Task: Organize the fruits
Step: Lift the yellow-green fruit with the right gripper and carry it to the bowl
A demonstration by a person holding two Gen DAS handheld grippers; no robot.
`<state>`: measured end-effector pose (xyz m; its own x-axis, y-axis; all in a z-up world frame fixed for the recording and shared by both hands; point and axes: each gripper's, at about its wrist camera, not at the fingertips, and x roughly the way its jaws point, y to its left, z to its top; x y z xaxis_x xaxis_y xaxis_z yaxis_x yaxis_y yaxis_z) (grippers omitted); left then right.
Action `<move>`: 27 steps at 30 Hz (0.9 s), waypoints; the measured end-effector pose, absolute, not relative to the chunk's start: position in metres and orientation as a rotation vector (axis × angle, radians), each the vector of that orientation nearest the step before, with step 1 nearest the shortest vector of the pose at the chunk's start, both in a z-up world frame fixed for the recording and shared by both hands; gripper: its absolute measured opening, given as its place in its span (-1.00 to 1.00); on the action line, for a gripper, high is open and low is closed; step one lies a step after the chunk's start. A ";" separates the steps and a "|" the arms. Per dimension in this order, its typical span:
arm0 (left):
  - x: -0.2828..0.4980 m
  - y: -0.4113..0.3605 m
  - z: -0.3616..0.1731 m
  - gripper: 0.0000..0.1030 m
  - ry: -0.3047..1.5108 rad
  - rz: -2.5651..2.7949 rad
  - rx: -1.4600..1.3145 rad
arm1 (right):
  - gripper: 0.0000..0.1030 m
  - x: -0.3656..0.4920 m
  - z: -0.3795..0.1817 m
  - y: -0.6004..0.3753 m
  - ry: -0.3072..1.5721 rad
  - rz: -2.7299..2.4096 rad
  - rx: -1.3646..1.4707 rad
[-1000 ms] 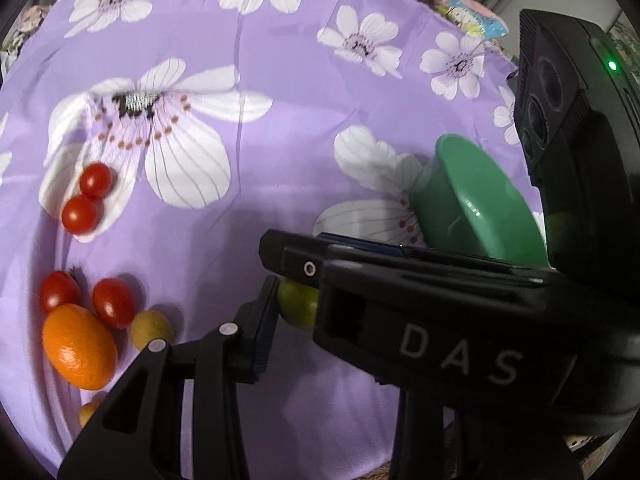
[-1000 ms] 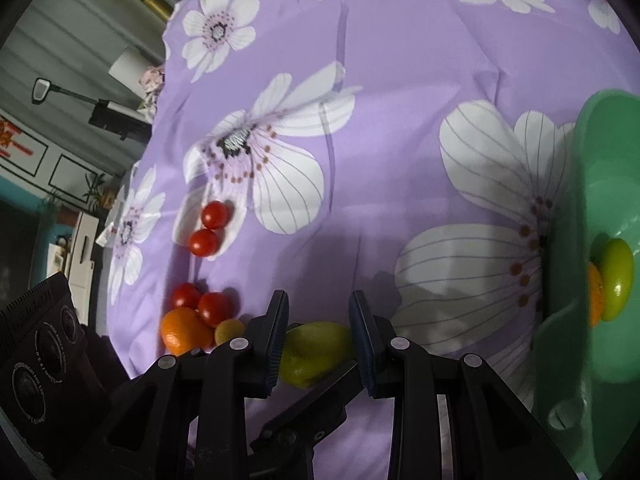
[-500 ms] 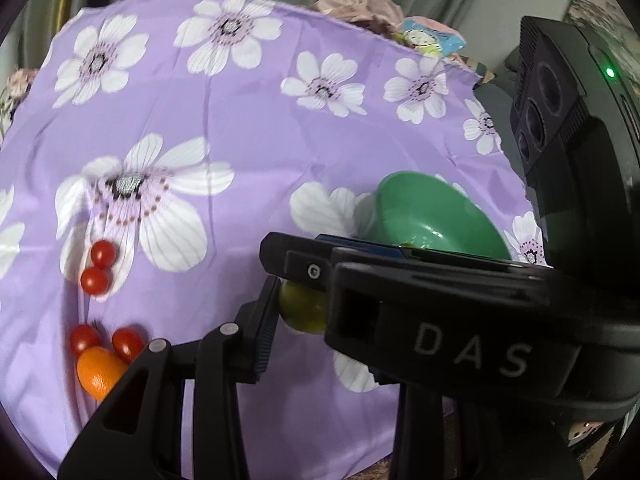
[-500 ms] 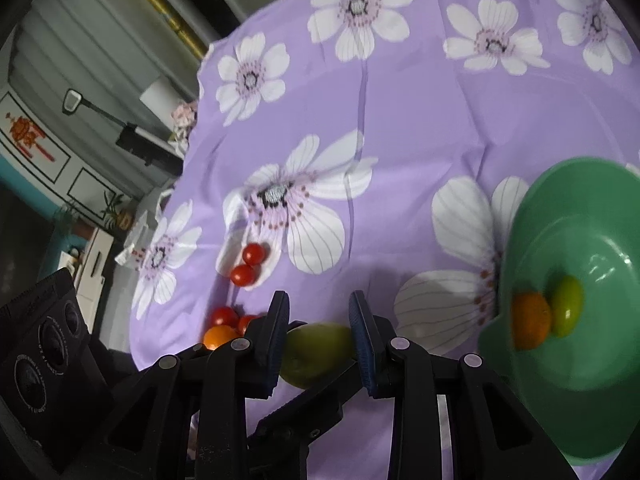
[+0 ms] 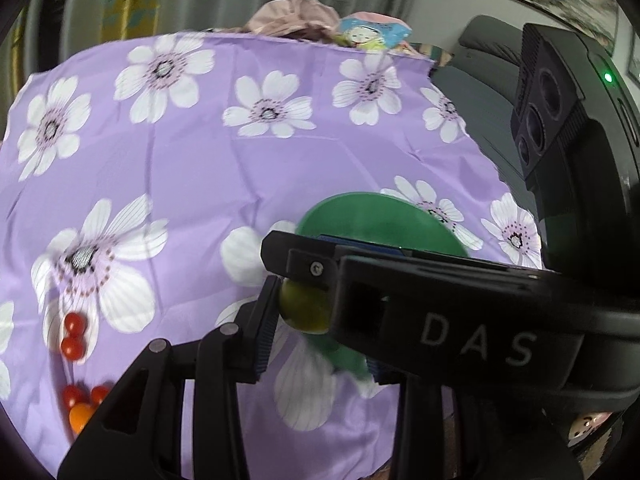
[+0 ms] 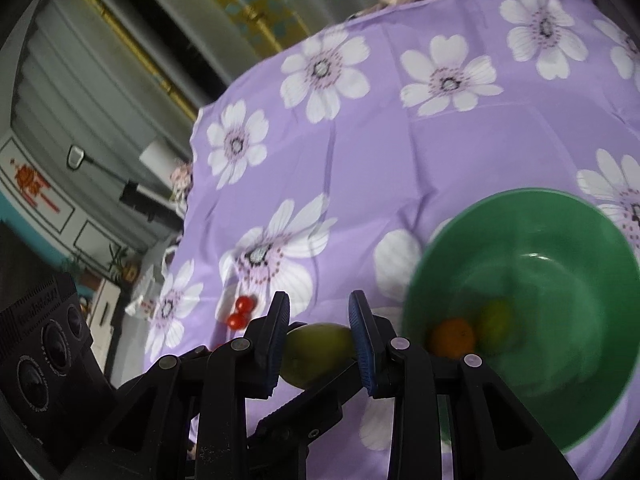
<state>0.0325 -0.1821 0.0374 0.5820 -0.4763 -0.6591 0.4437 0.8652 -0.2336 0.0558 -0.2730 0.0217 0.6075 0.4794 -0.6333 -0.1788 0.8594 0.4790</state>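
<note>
Lifted green fruit (image 6: 318,354) now beside bowl (image 6: 528,312), between fingers (image 6: 362,340).

Purple flowered cloth (image 5: 200,184) over a table, green bowl (image 6: 580,240) — cherry tomatoes (image 5: 74,338), orange (image 5: 80,416) directly on it

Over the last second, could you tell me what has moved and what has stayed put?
The right hand-held gripper lifted the green fruit off the purple cloth and carried it toward the green bowl, now beside its rim. It stays clamped. The orange fruit and green one remain in the bowl; the tomatoes haven't moved.
</note>
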 end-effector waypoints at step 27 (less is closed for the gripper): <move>0.061 -0.253 0.015 -0.28 0.887 -0.696 -0.035 | -0.35 0.065 0.000 -0.354 0.869 0.228 0.485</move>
<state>0.0611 -0.2534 0.0153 0.4294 -0.5710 -0.6997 0.5434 0.7821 -0.3049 0.0646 -0.3540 -0.0004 0.6304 0.3832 -0.6751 0.0028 0.8685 0.4956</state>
